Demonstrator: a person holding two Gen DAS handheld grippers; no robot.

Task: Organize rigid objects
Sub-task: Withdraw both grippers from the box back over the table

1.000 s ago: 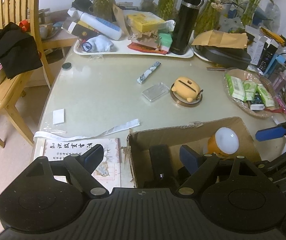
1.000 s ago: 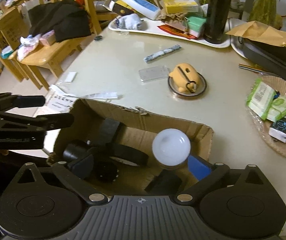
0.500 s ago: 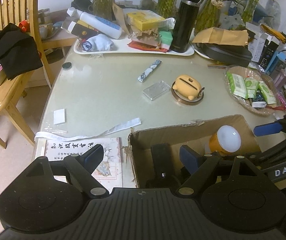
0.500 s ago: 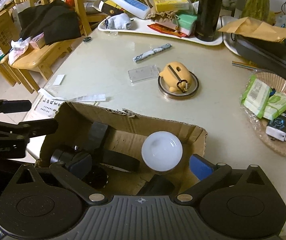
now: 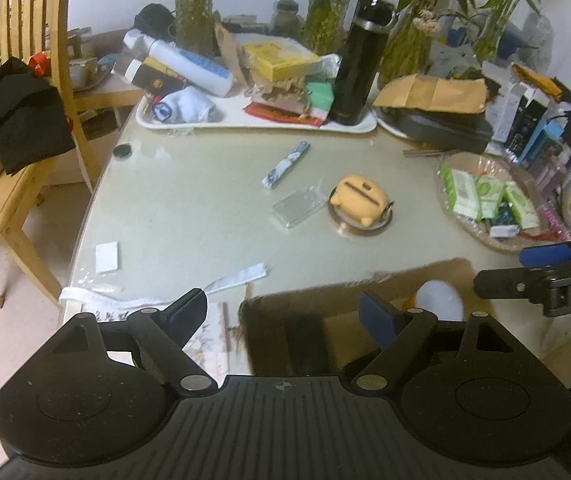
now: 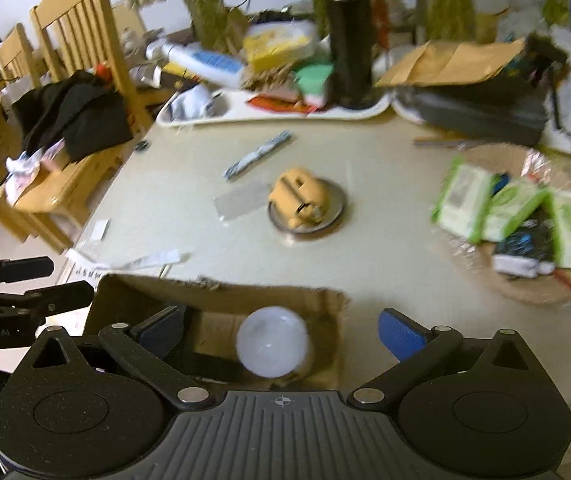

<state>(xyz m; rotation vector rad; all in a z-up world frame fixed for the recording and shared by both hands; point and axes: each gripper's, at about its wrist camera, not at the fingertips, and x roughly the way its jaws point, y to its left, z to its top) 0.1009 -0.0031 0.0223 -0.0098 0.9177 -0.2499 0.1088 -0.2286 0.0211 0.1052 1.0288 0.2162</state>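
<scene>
An open cardboard box [image 5: 349,284] stands at the table's near edge and holds dark items and an orange lamp with a white dome [image 5: 439,300]. My left gripper [image 5: 283,314] hovers open over the box's left end, nothing between its blue pads. In the right wrist view, my right gripper [image 6: 281,332] is open above the box [image 6: 221,292], with the dome [image 6: 271,346] below it and untouched. On the table beyond lie a yellow pig-shaped case [image 5: 359,200] on a round metal lid, a clear plastic case [image 5: 299,206] and a patterned stick [image 5: 285,164].
A white tray [image 5: 245,122] at the back carries bottles, boxes and a tall black flask [image 5: 359,60]. A wicker basket [image 5: 489,200] of wipe packs sits right. A wooden chair [image 5: 17,152] with a black garment stands left. A booklet and a paper strip [image 5: 237,276] lie beside the box.
My right gripper has swung to the right and rolled, so its view is blurred and the box sits lower in it. The left gripper has hardly moved. Both stay open.
</scene>
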